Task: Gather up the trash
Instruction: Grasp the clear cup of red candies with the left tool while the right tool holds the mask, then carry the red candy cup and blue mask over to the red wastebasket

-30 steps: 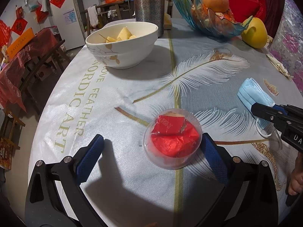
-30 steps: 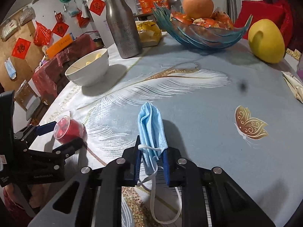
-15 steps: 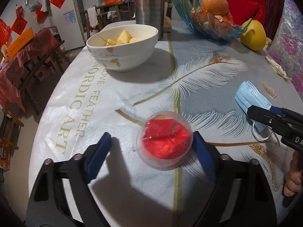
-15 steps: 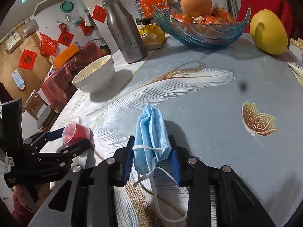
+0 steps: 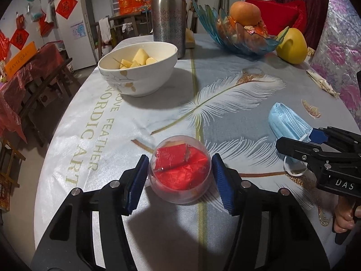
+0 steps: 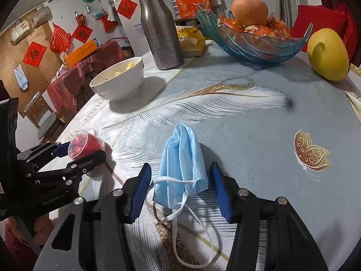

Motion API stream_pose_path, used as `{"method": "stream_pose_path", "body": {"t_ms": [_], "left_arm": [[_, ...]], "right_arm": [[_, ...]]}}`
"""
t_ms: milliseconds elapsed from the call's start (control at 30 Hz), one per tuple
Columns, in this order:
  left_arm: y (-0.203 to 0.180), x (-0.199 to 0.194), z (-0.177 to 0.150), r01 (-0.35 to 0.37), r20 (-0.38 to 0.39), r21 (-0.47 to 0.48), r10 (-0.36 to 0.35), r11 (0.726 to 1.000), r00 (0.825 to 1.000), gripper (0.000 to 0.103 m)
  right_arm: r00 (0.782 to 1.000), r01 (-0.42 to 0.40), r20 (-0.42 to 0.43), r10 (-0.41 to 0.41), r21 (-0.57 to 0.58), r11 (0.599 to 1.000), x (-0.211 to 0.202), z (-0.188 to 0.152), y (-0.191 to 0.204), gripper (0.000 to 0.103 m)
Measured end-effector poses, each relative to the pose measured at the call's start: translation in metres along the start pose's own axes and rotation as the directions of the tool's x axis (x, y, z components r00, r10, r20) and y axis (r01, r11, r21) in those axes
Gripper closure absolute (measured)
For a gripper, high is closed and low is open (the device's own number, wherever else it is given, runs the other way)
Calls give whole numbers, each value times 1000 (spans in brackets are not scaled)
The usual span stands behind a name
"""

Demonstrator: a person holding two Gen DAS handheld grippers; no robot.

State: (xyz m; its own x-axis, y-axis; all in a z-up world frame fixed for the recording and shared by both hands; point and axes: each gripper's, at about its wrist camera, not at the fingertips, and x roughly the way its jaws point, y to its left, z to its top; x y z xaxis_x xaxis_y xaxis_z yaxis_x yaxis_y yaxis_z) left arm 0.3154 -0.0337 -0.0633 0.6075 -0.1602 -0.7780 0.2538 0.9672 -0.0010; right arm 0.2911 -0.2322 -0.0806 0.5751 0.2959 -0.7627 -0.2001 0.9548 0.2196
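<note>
1. Closing on the clear plastic cup [image 5: 180,171] of red wrappers: left tool [image 5: 179,179] has just been narrowing its jaws, which now bracket the cup. Left pad looks about touching the wall, right pad has a thin gap; no firm squeeze visible.
2. Cup stands upright on the table [image 5: 158,225], at the near edge, on the feather-print cloth.
3. Right tool [image 6: 180,189] has just been spreading its jaws; the blue face mask [image 6: 182,164] lies crumpled between the pads, clear of both. Mask rests on the table, ear loops [image 6: 191,237] trailing back under the tool.
4. In the left wrist view the mask [image 5: 287,122] sits right of the cup, well apart.
5. Farther back: white bowl [image 5: 138,67] with pale food chunks, steel bottle [image 5: 169,15], blue glass fruit dish [image 5: 239,40], yellow fruit [image 5: 292,46] beside the dish.
6. Folded paper scrap [image 5: 322,82] lies near the right table edge.
</note>
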Motion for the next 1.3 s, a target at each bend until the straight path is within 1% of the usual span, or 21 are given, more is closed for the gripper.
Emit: {"method": "stream_pose_path", "body": {"t_ms": [67, 100, 167, 200, 467, 633, 733, 833, 933, 1000, 1133, 1300], "left_arm": [[1, 2, 0, 1, -9, -3, -1, 1000, 1000, 46], [1, 2, 0, 1, -9, -3, -1, 1000, 1000, 46], [0, 2, 0, 0, -3, 1, 0, 1000, 1000, 46], [0, 2, -1, -1, -1, 4, 1, 1000, 1000, 46], [-8, -4, -2, -19, 37, 37, 18, 999, 999, 46], [-9, -11, -3, -31, 61, 34, 29, 999, 998, 46], [-8, -21, -7, -45, 82, 26, 43, 999, 996, 46], [-4, -38, -16, -40, 101, 4, 39, 999, 994, 46], [-2, -62, -27, -59, 124, 2, 58, 998, 991, 46], [0, -76, -33, -71, 139, 1, 70, 997, 988, 46], [3, -111, -46, -91, 178, -5, 90, 996, 980, 46], [4, -150, -61, -110, 230, -10, 109, 994, 967, 46]], "right_arm": [[1000, 13, 0, -13, -2, 1000, 0, 0, 1, 53], [1000, 22, 1, -22, -4, 1000, 0, 0, 1, 56], [1000, 27, 2, -27, -1, 1000, 0, 0, 0, 76], [1000, 21, -6, -21, 0, 1000, 1, 0, -1, 88], [1000, 28, -6, -28, -8, 1000, 1, 0, 0, 88], [999, 38, 8, -38, -8, 999, -2, 0, 0, 88], [1000, 21, 15, -20, -13, 1000, -6, -2, 5, 88], [999, 3, 50, -2, -20, 1000, -19, -4, 16, 88], [993, -17, 119, 20, -32, 999, -45, -12, 29, 88], [989, -37, 142, 41, -28, 999, -58, -22, 37, 88], [982, -87, 163, 90, -22, 996, -78, -42, 53, 88], [968, -115, 218, 126, -65, 991, -114, -59, 82, 88]]}}
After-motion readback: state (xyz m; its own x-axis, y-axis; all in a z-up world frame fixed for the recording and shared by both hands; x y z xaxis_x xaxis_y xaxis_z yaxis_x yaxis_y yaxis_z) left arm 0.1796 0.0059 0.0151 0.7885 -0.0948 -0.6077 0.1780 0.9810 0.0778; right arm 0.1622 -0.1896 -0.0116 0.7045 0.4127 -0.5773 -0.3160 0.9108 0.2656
